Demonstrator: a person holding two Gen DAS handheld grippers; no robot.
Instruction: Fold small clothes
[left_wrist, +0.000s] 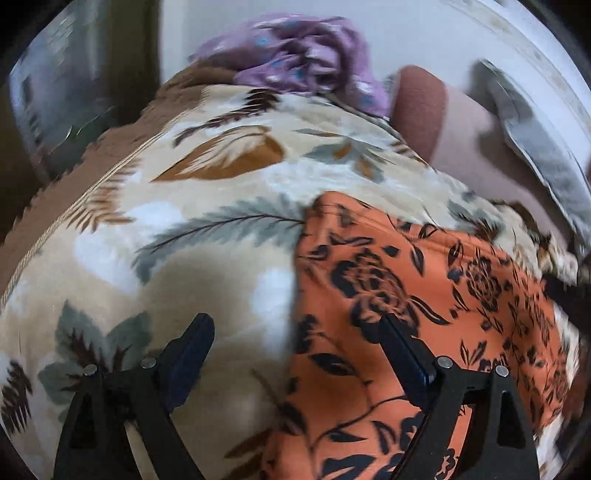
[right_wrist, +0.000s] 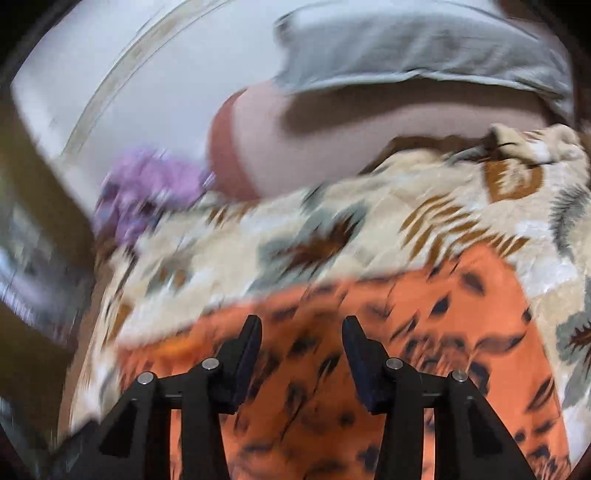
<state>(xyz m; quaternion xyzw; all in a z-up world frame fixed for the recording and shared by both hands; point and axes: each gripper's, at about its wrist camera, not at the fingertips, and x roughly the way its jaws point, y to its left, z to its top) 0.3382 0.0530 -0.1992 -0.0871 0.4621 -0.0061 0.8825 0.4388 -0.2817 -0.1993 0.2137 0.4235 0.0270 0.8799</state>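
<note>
The left gripper (left_wrist: 295, 332), a black two-finger tool with dark blue pads, points steeply downward with its jaws spread wide and nothing caught between them. The right gripper (right_wrist: 301, 332), built the same, also tilts downward, its jaws standing partly apart with an empty gap between the fingers (right_wrist: 247, 350). Its view is smeared with blur.
</note>
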